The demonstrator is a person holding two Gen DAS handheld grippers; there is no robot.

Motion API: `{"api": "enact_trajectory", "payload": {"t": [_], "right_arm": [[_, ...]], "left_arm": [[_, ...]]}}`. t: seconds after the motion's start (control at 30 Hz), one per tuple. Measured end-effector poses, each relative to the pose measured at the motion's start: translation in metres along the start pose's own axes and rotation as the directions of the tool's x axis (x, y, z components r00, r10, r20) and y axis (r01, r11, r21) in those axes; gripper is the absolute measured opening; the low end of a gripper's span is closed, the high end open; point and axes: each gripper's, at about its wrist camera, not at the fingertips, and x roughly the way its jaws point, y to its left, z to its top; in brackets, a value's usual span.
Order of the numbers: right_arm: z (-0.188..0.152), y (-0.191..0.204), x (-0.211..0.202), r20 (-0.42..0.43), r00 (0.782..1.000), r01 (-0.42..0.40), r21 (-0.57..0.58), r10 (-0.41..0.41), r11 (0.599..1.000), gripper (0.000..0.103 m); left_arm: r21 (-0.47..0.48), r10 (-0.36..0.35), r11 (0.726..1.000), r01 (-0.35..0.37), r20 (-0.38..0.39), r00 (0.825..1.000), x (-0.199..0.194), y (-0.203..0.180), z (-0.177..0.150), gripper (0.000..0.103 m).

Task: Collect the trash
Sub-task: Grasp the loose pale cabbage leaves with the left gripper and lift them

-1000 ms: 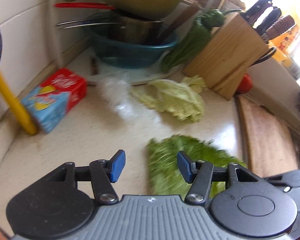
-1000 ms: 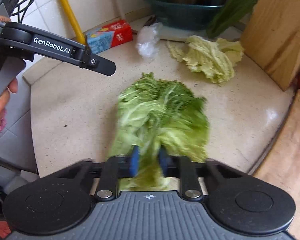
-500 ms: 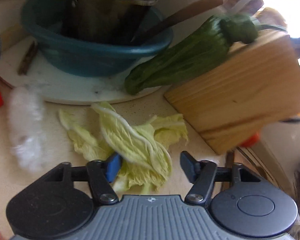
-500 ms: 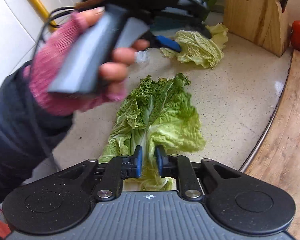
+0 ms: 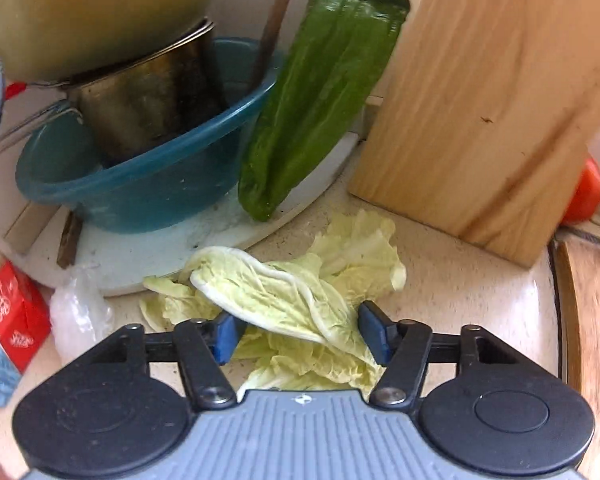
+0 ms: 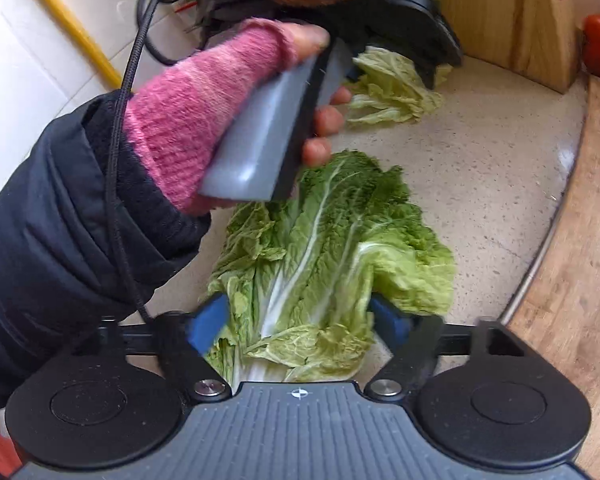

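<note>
Pale yellow-green cabbage leaves (image 5: 300,304) lie on the speckled counter in front of a wooden knife block. My left gripper (image 5: 302,334) is open with its blue pads on either side of these leaves. They also show in the right wrist view (image 6: 396,88), partly behind the left gripper and hand. A darker green cabbage leaf (image 6: 332,248) lies flat on the counter. My right gripper (image 6: 300,320) is open around its near end. A crumpled clear plastic scrap (image 5: 80,312) lies at the left.
A teal basin (image 5: 140,184) with a metal pot sits on a white board behind the leaves. A green pepper (image 5: 312,92) leans against it. The knife block (image 5: 488,100), a tomato (image 5: 586,192), a red and blue carton (image 5: 8,316) and a wooden board (image 6: 572,280) surround the area.
My left gripper has moved forward from the dark green leaf to the pale leaves. My right gripper has opened and let go of the dark green leaf, which now lies flat.
</note>
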Motion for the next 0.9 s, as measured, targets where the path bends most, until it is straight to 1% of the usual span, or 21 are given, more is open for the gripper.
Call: {"api": "enact_trajectory", "payload": {"t": [0.03,0.07,0.13,0.17,0.2,0.27,0.3,0.33,0.37,0.4,0.47,0.5,0.53,0.57,0.6,0.63,0.67,0.7,0.73,0.8,0.9], "right_arm": [[0.000,0.004,0.001,0.007,1.000,0.018,-0.011,-0.018,1.000,0.095],[0.000,0.006,0.002,0.011,0.999,0.038,-0.024,-0.038,0.999,0.095],[-0.001,0.014,0.004,0.017,0.996,0.090,-0.049,-0.090,0.995,0.096],[-0.001,0.016,0.006,0.016,0.994,0.105,-0.065,-0.104,0.992,0.098],[-0.002,0.021,0.008,0.010,0.993,0.115,-0.092,-0.114,0.989,0.102],[-0.004,0.029,0.011,0.018,0.987,0.161,-0.148,-0.160,0.976,0.101],[-0.004,0.033,0.012,0.020,0.984,0.178,-0.180,-0.178,0.967,0.093],[-0.006,0.040,0.011,0.030,0.981,0.193,-0.219,-0.191,0.956,0.071],[-0.006,0.043,0.010,0.025,0.984,0.175,-0.238,-0.174,0.955,0.062],[-0.004,0.044,0.008,0.009,0.988,0.152,-0.222,-0.154,0.963,0.050],[-0.002,0.043,0.006,0.001,0.989,0.148,-0.207,-0.151,0.967,0.045],[0.000,0.040,0.004,-0.002,0.989,0.142,-0.182,-0.145,0.973,0.038],[0.004,0.034,0.002,-0.007,0.993,0.118,-0.143,-0.120,0.983,0.031],[0.007,0.026,-0.002,-0.012,0.996,0.088,-0.096,-0.090,0.991,0.027],[0.008,0.017,-0.009,-0.017,0.999,0.049,-0.033,-0.049,0.998,0.018],[0.007,0.012,-0.016,-0.011,1.000,0.013,0.021,-0.012,1.000,0.015],[0.008,0.004,-0.024,0.001,1.000,-0.018,0.067,0.018,0.998,0.015],[0.008,-0.001,-0.030,0.011,0.999,-0.037,0.097,0.036,0.995,0.012],[0.009,-0.006,-0.037,0.024,0.998,-0.053,0.120,0.050,0.991,0.012],[0.010,-0.011,-0.047,0.048,0.995,-0.091,0.150,0.085,0.984,0.011],[0.011,-0.018,-0.055,0.089,0.984,-0.165,0.173,0.151,0.971,0.011]], "left_arm": [[-0.005,-0.021,1.000,0.021,-0.006,1.000,-0.003,0.004,-0.001,0.044],[-0.008,-0.050,0.999,0.050,-0.017,0.999,-0.007,0.011,0.000,0.040],[-0.003,-0.101,0.995,0.101,-0.025,0.995,-0.013,0.018,-0.004,0.024],[0.006,-0.105,0.994,0.105,-0.030,0.994,-0.017,0.022,-0.007,0.020],[0.015,-0.108,0.994,0.109,-0.035,0.994,-0.018,0.028,-0.008,0.014],[0.000,-0.130,0.992,0.130,-0.050,0.990,-0.025,0.038,-0.015,0.011],[-0.019,-0.151,0.989,0.150,-0.057,0.987,-0.029,0.043,-0.017,0.011],[-0.041,-0.169,0.985,0.167,-0.064,0.983,-0.033,0.048,-0.019,0.010],[-0.063,-0.191,0.980,0.186,-0.069,0.979,-0.040,0.055,-0.025,0.010],[-0.076,-0.207,0.976,0.202,-0.071,0.976,-0.045,0.063,-0.029,0.010],[-0.097,-0.230,0.970,0.223,-0.068,0.971,-0.060,0.074,-0.038,0.010],[-0.106,-0.243,0.966,0.235,-0.065,0.968,-0.067,0.080,-0.043,0.010],[-0.109,-0.253,0.963,0.245,-0.063,0.966,-0.074,0.085,-0.048,0.010],[-0.115,-0.259,0.961,0.251,-0.061,0.964,-0.081,0.090,-0.053,0.010],[-0.124,-0.268,0.958,0.260,-0.057,0.962,-0.089,0.100,-0.057,0.010],[-0.133,-0.277,0.954,0.268,-0.055,0.959,-0.095,0.104,-0.060,0.010],[-0.144,-0.285,0.950,0.275,-0.051,0.957,-0.101,0.109,-0.064,0.010],[-0.156,-0.290,0.947,0.280,-0.047,0.956,-0.107,0.114,-0.066,0.010],[-0.168,-0.297,0.943,0.286,-0.043,0.954,-0.113,0.119,-0.070,0.010],[-0.191,-0.311,0.935,0.298,-0.039,0.950,-0.118,0.128,-0.076,0.010],[-0.202,-0.306,0.933,0.296,-0.021,0.952,-0.136,0.135,-0.085,0.010]]}}
